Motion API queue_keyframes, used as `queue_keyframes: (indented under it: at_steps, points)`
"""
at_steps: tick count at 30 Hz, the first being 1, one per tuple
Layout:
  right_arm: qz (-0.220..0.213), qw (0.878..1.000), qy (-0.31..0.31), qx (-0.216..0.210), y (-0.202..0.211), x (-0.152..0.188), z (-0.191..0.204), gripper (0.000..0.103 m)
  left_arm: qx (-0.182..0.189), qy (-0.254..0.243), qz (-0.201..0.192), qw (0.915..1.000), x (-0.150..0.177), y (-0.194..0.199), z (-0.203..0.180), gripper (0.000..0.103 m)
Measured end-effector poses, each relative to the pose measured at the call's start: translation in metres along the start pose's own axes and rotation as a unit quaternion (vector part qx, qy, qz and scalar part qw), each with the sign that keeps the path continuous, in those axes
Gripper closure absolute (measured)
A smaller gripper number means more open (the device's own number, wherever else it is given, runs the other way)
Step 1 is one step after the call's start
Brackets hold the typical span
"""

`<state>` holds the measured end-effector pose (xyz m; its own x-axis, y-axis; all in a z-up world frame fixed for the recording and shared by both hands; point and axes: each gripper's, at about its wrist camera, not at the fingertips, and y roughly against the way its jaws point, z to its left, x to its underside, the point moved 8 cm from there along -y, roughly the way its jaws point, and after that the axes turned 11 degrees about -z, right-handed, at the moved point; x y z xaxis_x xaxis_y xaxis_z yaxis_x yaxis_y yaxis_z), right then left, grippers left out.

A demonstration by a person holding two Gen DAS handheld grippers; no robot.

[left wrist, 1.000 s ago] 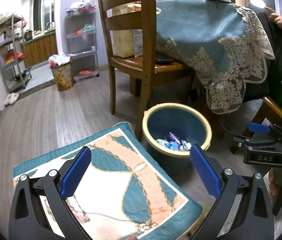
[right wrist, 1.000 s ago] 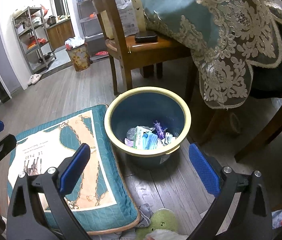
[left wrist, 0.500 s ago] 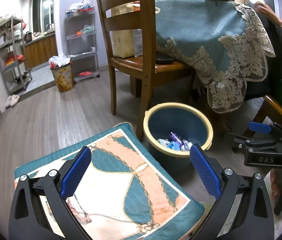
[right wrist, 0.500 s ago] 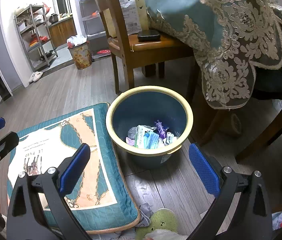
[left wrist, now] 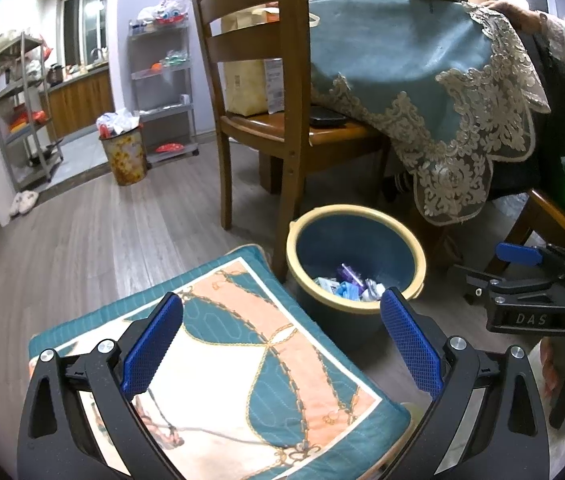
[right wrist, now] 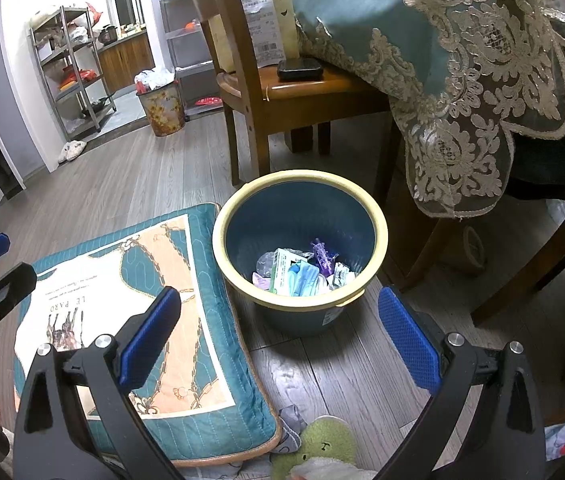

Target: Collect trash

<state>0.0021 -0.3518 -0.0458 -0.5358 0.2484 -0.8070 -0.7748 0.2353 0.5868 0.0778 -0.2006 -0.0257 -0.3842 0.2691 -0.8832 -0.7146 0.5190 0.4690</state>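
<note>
A blue bin with a yellow rim (left wrist: 414,256) (right wrist: 378,220) stands on the wood floor beside a chair leg. Trash (right wrist: 302,272) (left wrist: 348,286) lies in its bottom: wrappers, a small box, a purple piece. My left gripper (left wrist: 282,344) is open and empty, above a patterned cushion, just left of the bin. My right gripper (right wrist: 278,336) is open and empty, in front of the bin and above the floor. The right gripper also shows in the left wrist view (left wrist: 522,280), to the right of the bin.
A patterned teal cushion (right wrist: 130,304) (left wrist: 242,364) lies left of the bin. A wooden chair (left wrist: 278,92) with a phone on its seat and a table with a lace-edged cloth (right wrist: 462,80) stand behind. A green plush toy (right wrist: 318,448) lies near my right gripper. A flowered waste bin (left wrist: 122,156) stands far back.
Both grippers have risen and drawn back slightly from the bin. They stay open and empty. The bin and cushion have not moved.
</note>
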Motion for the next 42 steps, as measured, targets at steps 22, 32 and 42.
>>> queue_keyframes:
  at_steps: [22, 32, 42]
  points:
    - [0.003, 1.0, 0.0, -0.001, -0.0017, 0.0014, 0.0031, 0.006, 0.0, -0.001, 0.003, 1.0, 0.0028, -0.0017, -0.0006, 0.005]
    - [0.003, 1.0, 0.0, -0.001, -0.0023, 0.0011, 0.0025, 0.006, 0.001, -0.004, 0.003, 1.0, 0.0029, -0.0014, -0.0009, 0.005]
    - [0.003, 1.0, 0.0, 0.0, -0.0024, 0.0012, 0.0024, 0.006, 0.007, -0.005, -0.004, 1.0, 0.0002, 0.0019, -0.0022, 0.005]
